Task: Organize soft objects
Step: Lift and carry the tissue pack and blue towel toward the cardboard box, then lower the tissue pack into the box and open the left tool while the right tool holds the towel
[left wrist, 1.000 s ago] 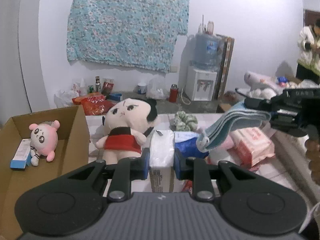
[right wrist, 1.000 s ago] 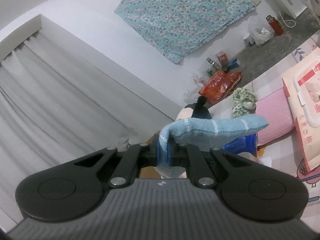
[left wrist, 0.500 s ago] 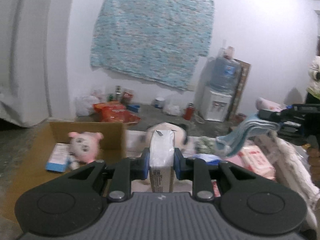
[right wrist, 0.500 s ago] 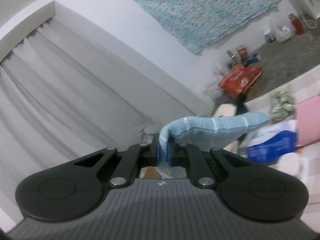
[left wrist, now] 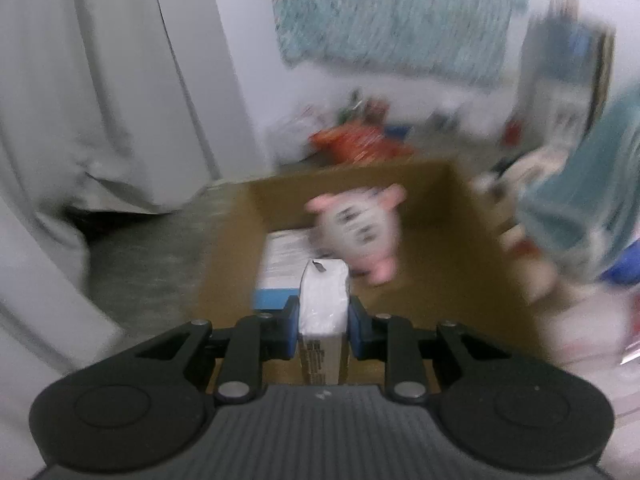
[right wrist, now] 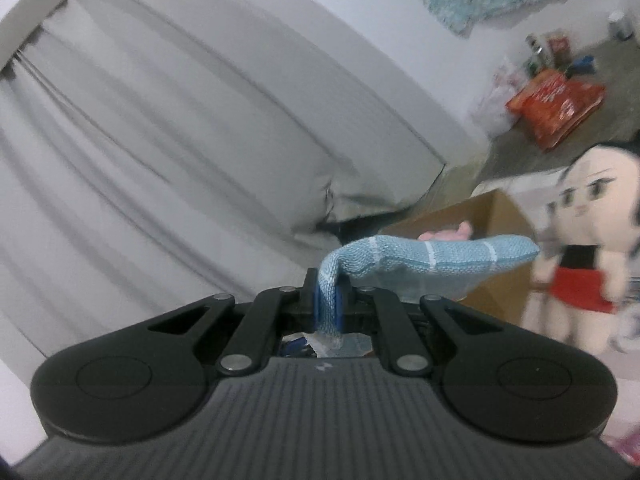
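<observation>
Between the blue pads of the left gripper [left wrist: 323,326], clamped upright, sits a white tissue pack [left wrist: 323,300]. Ahead of and below this claw lies an open cardboard box [left wrist: 472,280]. Inside it, just beyond the pack's top, rests a pink and white plush [left wrist: 360,228], with a flat blue and white carton [left wrist: 280,264] to the claw's left beside it. Far left of the claw hangs a grey curtain [left wrist: 100,100]. To its right, blurred, a pale blue cloth shape crosses the edge of view.

Pinched tight between the pads of the right gripper [right wrist: 329,300] is a folded blue towel [right wrist: 420,256], which arches up out of the claw and droops ahead to its right. Beyond the towel's tip stands the same box [right wrist: 496,216], a bit of pink plush [right wrist: 448,234] showing over its rim. Further right of the claw stands a doll plush in a red skirt [right wrist: 580,256], outside the box.

Judged step: both soft items are being carried toward the box, neither yet inside. The next move likely calls for lowering the tissue pack into the free floor space beside the plush before parting the pads, then bringing the towel over the rim.
</observation>
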Available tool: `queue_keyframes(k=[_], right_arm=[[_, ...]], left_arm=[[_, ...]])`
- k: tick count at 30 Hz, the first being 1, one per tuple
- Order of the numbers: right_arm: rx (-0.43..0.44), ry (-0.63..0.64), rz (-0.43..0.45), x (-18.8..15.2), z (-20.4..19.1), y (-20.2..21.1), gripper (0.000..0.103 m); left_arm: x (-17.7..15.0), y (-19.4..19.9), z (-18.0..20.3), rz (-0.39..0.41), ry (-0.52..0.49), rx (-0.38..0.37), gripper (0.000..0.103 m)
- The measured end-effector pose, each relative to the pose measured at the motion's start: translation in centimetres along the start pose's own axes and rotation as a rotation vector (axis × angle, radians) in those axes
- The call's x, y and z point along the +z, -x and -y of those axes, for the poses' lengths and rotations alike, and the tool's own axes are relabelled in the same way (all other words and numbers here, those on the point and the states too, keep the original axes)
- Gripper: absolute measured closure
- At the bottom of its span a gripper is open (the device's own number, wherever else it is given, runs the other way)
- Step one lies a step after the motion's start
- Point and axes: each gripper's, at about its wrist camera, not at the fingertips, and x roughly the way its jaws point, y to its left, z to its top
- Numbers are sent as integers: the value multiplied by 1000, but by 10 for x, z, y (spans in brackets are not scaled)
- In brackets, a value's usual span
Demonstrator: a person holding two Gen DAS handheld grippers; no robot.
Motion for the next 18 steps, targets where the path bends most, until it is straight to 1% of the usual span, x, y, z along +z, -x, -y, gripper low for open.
queue_keyframes(k=[2,3,5,7,8,10,11,12,13,16,17,18], right_arm=[[11,-6,-32,1,-2,-33,97],[19,-9,-50,2,-1,-52,97],[29,-23,-76,2,1,-80,97],[27,-26,-102,0,3,-105,97],[29,-27,-111,-1,4,-115,97],[30,-41,-126,-4,11,-128,97],[30,-43,-130,-3,14,-135,97],[31,-41,-132,-2,16,-139,97],[32,-42,-136,-1,20,-139,97],[33,-42,-156,0,25,-140,97],[34,-39,-159,2,27,-144,97],[35,-38,-158,3,29,-142,97]], left_arm=[[1,-35,7,-66,-112,90,77],[2,-54,12,-94,-145,111,77],[2,-86,23,-130,-181,104,77],[3,-112,36,-173,-224,60,75],[3,-122,42,-198,-244,28,71],[0,-126,48,-191,-262,-16,56],[-1,-124,49,-184,-278,-30,31],[-4,-120,50,-174,-294,-38,12],[-6,-114,49,-159,-309,-36,10],[-10,-98,44,-141,-339,-51,11],[-11,-95,42,-145,-334,-67,14],[-10,-96,42,-155,-327,-89,23]])
